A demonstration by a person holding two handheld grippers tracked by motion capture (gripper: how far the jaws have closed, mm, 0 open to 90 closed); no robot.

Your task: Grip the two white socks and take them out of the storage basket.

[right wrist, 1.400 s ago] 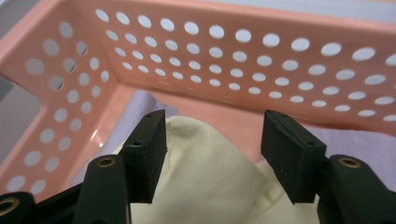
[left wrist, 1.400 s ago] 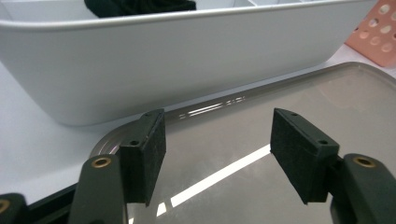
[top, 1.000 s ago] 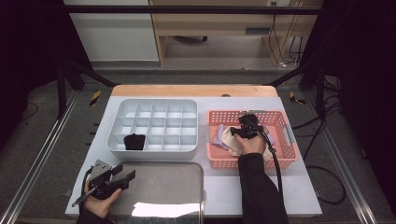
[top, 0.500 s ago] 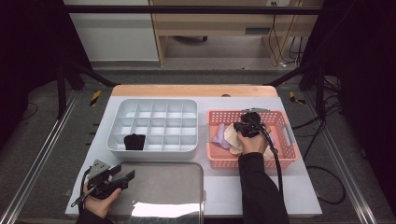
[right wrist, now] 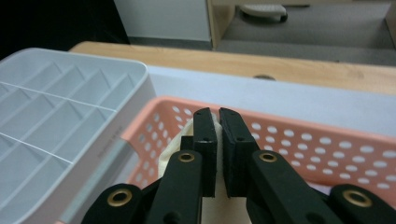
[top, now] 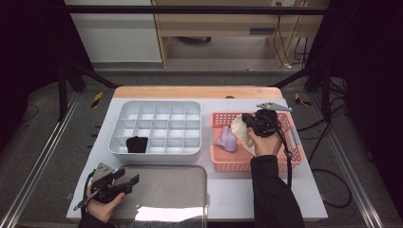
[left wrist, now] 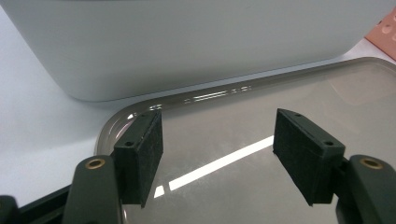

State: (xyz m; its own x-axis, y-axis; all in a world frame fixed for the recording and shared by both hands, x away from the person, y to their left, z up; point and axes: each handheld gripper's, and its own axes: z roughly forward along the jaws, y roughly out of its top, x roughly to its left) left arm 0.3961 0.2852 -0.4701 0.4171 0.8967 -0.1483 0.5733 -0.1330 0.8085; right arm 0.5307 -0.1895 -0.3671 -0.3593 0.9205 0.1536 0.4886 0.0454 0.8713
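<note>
Right gripper [top: 248, 124] lifted, fingers clamped on cream cloth [top: 239, 130]; left gripper [top: 127, 176] fingers wide, empty.

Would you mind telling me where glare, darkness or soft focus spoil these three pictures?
High view: a white glare patch on the steel tray, and both side margins nearly black. Left gripper view: a bright streak of reflected light crosses that tray between the pads, which look sharp. Right gripper view: the compartment box is slightly soft and the top left corner is dark.
</note>
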